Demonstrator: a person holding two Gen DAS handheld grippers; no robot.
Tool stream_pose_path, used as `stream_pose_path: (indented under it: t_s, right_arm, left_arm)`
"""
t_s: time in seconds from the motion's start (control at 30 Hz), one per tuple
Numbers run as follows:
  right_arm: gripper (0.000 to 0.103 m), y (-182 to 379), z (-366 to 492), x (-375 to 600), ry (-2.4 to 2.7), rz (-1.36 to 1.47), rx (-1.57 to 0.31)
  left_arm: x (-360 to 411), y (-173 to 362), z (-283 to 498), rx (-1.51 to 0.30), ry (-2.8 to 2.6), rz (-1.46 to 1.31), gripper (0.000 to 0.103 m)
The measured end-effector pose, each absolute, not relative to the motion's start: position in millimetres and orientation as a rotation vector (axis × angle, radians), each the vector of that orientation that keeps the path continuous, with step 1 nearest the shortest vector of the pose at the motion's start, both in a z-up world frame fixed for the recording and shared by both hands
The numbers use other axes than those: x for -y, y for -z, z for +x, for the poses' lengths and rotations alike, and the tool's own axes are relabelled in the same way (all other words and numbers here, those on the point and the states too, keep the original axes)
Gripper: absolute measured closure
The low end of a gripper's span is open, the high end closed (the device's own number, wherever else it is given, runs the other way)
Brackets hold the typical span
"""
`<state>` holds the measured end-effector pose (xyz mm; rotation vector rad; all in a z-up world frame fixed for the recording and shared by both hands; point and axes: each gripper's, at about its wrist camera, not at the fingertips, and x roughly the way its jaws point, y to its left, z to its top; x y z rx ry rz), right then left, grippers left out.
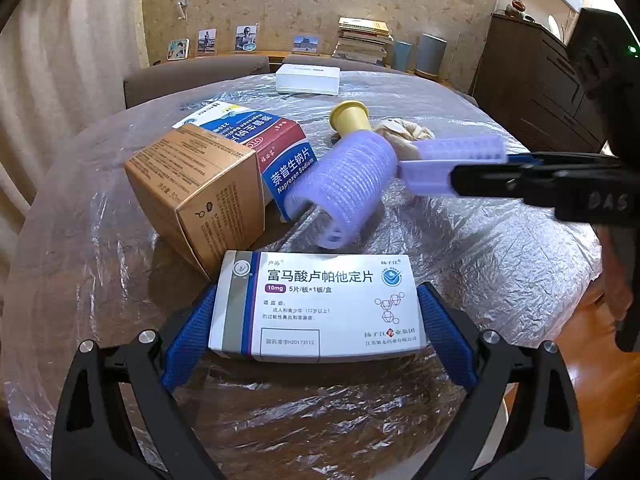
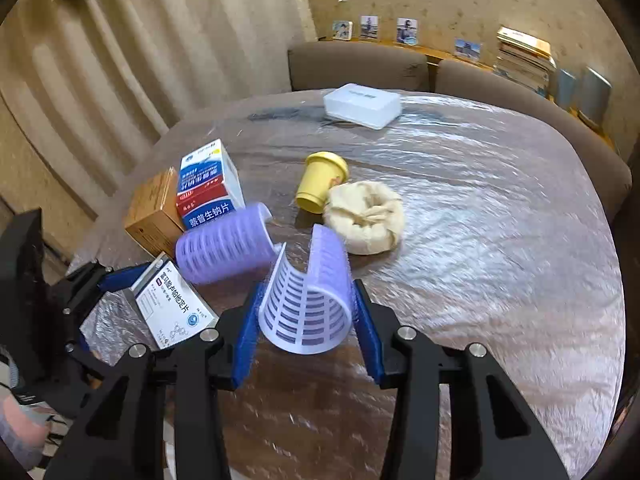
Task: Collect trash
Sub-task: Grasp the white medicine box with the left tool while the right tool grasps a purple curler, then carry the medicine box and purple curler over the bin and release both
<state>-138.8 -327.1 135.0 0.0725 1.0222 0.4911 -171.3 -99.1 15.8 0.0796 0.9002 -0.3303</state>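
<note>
1. A round worktop (image 2: 500,200) covered in crinkled clear plastic film is seen in a room with patterned beige wallpaper, a curtain, brown upholstered chairs and a ledge carrying small photos and a stack of books (image 1: 364,40).
2. A white medicine box (image 1: 316,306) printed with blue Chinese lettering is pinched at its two short ends between the blue pads of the left tongs (image 1: 318,320), at the near edge of the worktop.
3. A curved lilac clip shell (image 2: 310,300), slotted like a hair-roller cover, is gripped between the blue pads of the right tongs (image 2: 306,322); whether it is lifted off the film cannot be told.
4. A lilac hair roller (image 2: 224,242) lies tilted and blurred just beside the shell, between it and the boxes.
5. Behind the roller, a blue, white and red Naproxen box (image 1: 256,136) is seen leaning, with a tan carton (image 1: 200,192) touching its side.
6. Farther in, a yellow cup (image 2: 320,182) lies tipped on its side, touching a crumpled cream tissue wad (image 2: 366,218).
7. A white rectangular box (image 2: 362,104) sits at the far edge of the worktop, well apart from the rest.
8. A dark wooden cabinet (image 1: 532,84) stands at the right in the left wrist view.
</note>
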Motion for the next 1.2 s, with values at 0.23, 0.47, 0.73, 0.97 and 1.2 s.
stream_pose_path:
  t_s: [0.23, 0.47, 0.73, 0.97, 1.2]
  right_arm:
    - [0.061, -148, -150, 352, -0.468, 0.156, -0.993]
    - [0.061, -144, -164, 362, -0.471, 0.219, -1.010]
    - [0.061, -151, -175, 368, -0.520, 0.298, -1.009]
    - [0.061, -149, -173, 376, -0.633, 0.479, -1.026]
    - [0.061, -156, -172, 371, -0.667, 0.528, -1.003]
  left_arm:
    - [97, -16, -173, -0.898, 0.328, 0.075, 0.007]
    - [90, -25, -179, -0.882, 0.342, 0.046, 0.007]
    - [80, -42, -194, -0.854, 0.351, 0.026, 0.007]
    - [76, -43, -201, -0.857, 0.348, 0.013, 0.007]
    - [76, -47, -207, -0.848, 0.352, 0.008, 0.007]
